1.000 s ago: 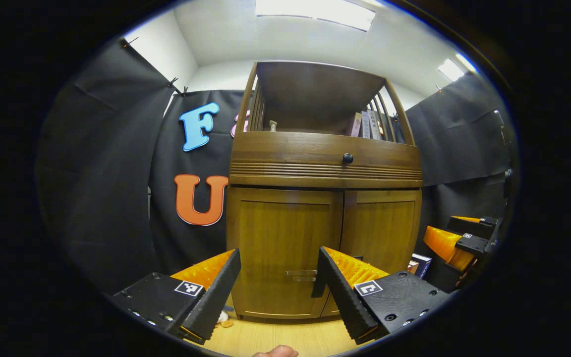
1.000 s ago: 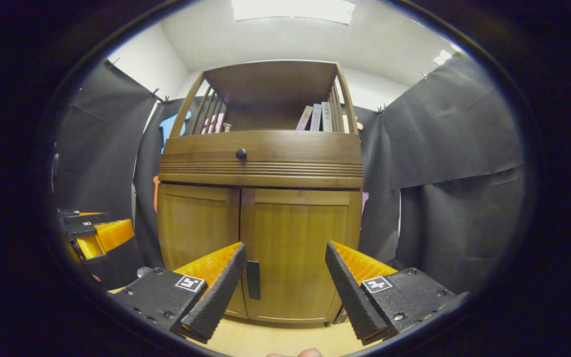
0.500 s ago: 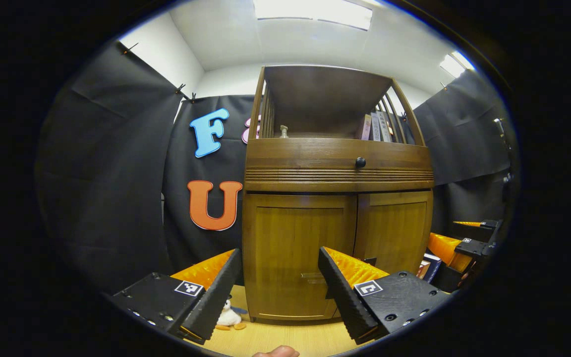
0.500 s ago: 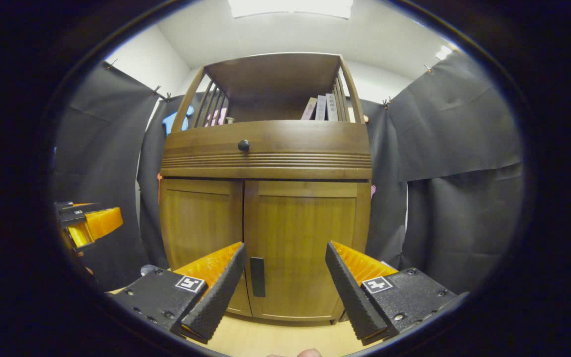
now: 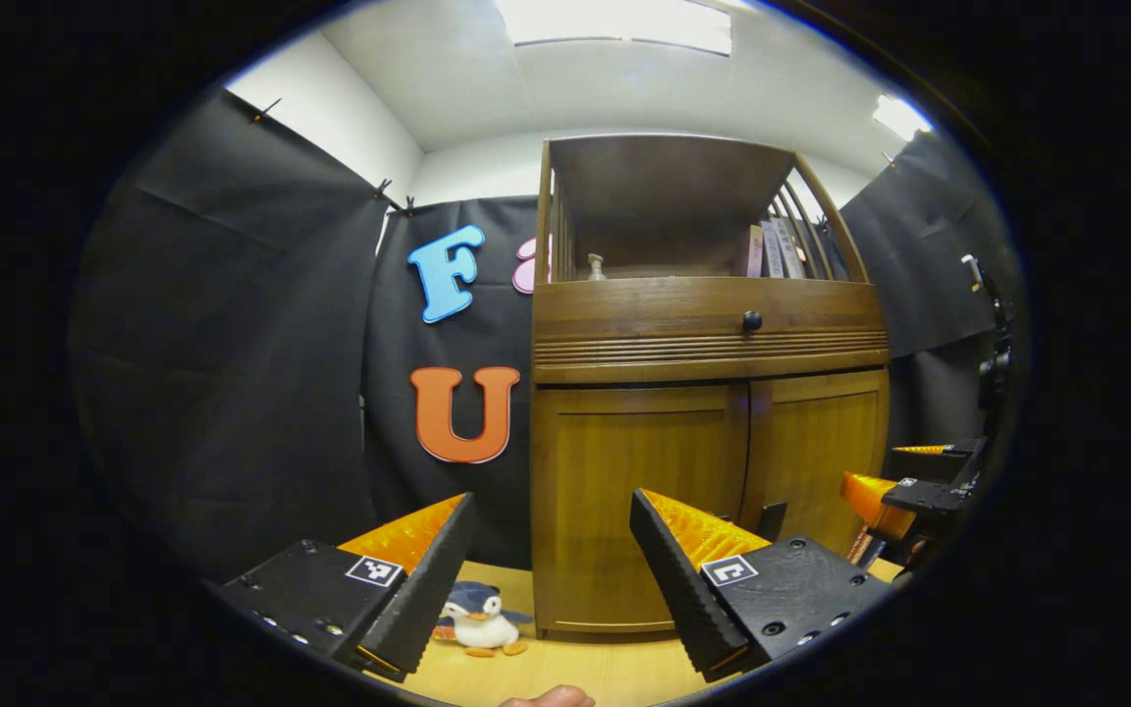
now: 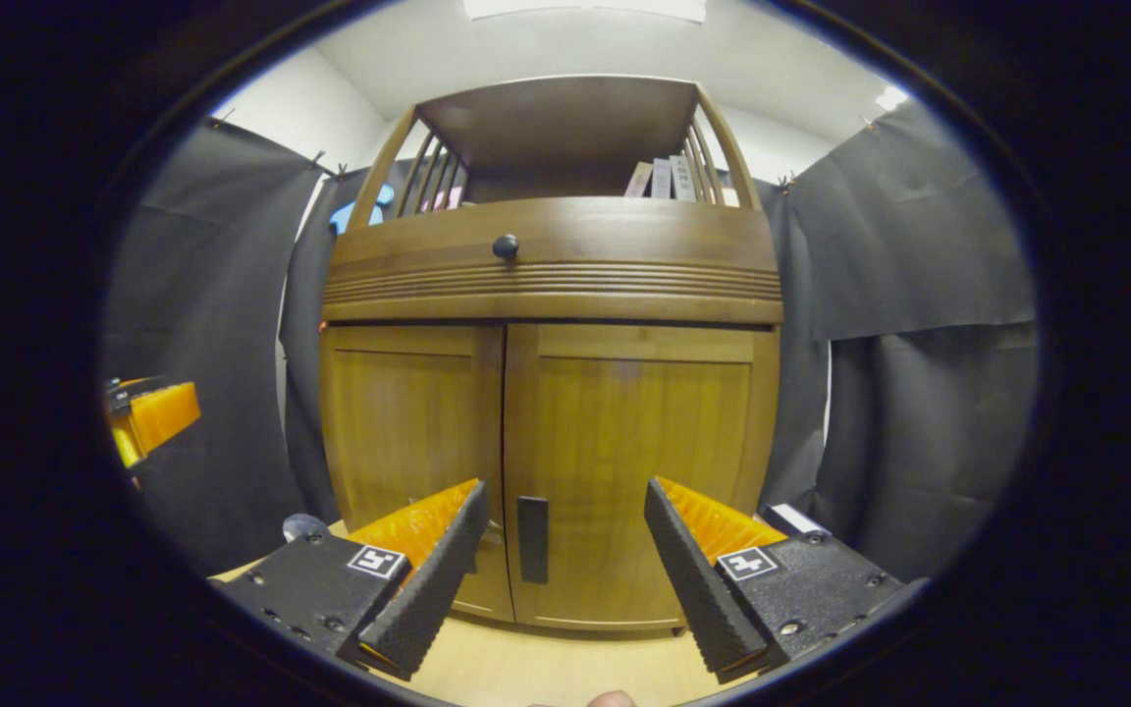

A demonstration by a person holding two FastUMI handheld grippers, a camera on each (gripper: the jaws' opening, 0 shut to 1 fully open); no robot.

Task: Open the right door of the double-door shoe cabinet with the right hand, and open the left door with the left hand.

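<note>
1. The shoe cabinet (image 6: 546,393) is the landmark: it stands on the wooden floor (image 6: 526,668) against the black cloth, and both lower doors look shut, flush under the ribbed drawer front.
2. The step in hand, as I judge it, is the approach to the right door (image 6: 624,471); neither door is opened yet.
3. The right gripper (image 6: 561,560) faces the cabinet's front with its fingers spread wide and nothing between them. The dark handle (image 6: 532,538) of the right door sits between the fingers in the right gripper view, apart from both.
4. The left gripper (image 5: 551,565) hangs off the cabinet's left front corner, fingers also wide and empty. The left door (image 5: 639,501) lies ahead of it, partly behind its right finger.
5. A toy penguin (image 5: 477,619) lies on the floor just beside the cabinet's left foot.
6. Books (image 6: 664,179) stand on the cabinet's open top shelf.
7. The next move likely calls for bringing the right gripper straight in, closing on the handle, then pulling so the door swings out to the cabinet's right side.
</note>
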